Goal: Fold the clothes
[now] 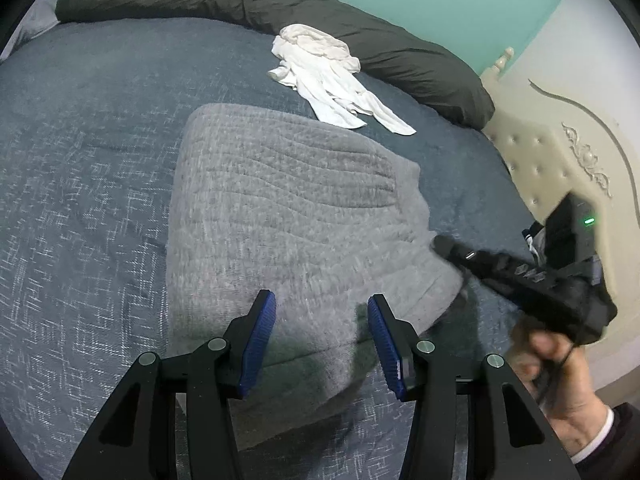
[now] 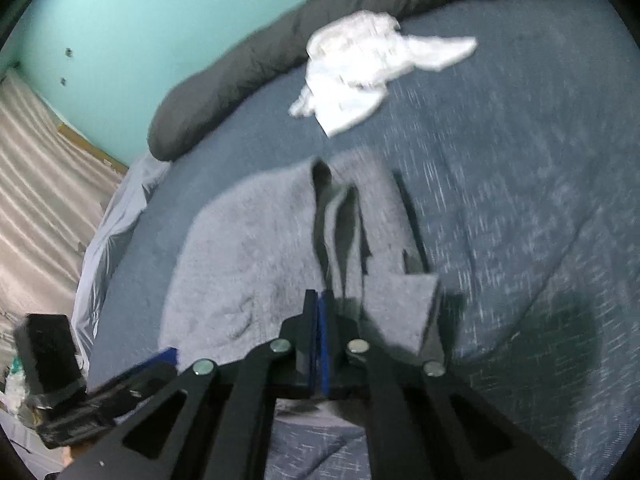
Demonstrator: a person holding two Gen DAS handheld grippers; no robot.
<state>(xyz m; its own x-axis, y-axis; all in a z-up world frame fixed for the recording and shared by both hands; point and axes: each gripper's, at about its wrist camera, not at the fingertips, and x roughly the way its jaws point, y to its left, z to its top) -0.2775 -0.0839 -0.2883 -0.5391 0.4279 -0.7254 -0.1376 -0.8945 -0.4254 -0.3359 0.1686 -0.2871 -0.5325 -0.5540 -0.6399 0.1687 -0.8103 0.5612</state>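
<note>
Sweater (image 1: pixel 288 216) on bed (image 1: pixel 80 160) (shirt (image 1: pixel 332 80) behind)

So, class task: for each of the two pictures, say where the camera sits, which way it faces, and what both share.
Left wrist: behind the open left gripper, facing the grey garment, pillow and headboard; right hand shows.
Right wrist: behind the shut right gripper, facing the same garment; left gripper at lower left.
Shared: grey garment, white garment, blue bedspread.

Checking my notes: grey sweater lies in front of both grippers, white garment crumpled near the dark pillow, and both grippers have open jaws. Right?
Not quite. The right gripper is shut, jaws pressed together in the right wrist view; only the left gripper is open. The rest stands.
</note>
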